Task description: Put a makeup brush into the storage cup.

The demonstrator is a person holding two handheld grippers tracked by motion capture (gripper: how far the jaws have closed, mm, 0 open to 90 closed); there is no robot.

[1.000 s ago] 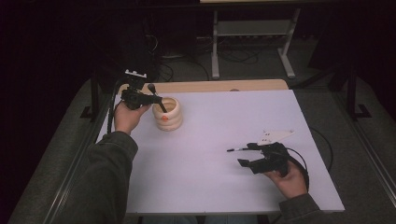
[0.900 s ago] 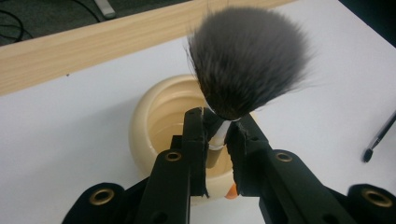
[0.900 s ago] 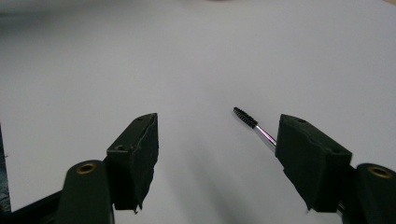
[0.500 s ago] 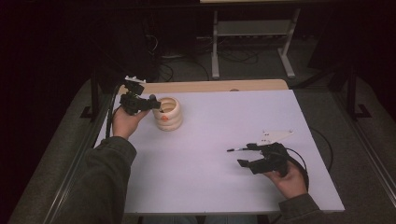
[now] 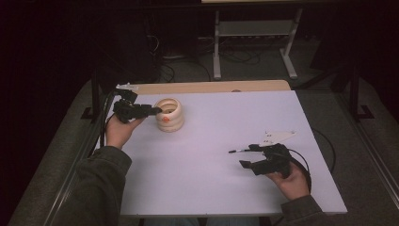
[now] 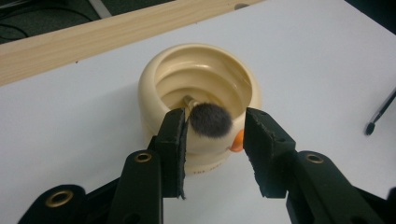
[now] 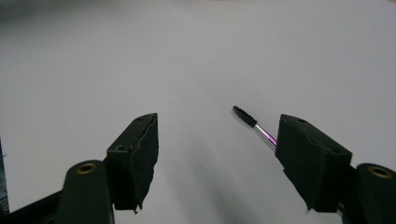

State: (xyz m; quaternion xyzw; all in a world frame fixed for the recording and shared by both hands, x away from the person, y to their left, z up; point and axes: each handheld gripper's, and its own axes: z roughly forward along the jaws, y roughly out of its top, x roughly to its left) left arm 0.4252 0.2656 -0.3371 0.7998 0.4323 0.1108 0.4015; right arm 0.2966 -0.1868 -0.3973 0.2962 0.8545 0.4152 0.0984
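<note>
Left tongs point(image 6: 214, 135) just opened, brush point(image 6: 210, 119) loose in cup point(image 6: 154, 79) nr table's point(image 5: 221, 188) left edge; right tongs point(image 7: 217, 149) open, empty.

brush handle: the fluffy brush point(image 6: 211, 119) shows its dark head; most of its handle is hidden down inside the cream pot point(image 6: 154, 77).
orange spot: a jaw covers part of the orange spot point(image 6: 237, 140) on the pot, at 5 o'clock from the brush head.
small wand: the thin wand point(image 7: 252, 122) goes behind a jaw at 4 o'clock, so its far end is hidden.
pot writing: too small to read.
</note>
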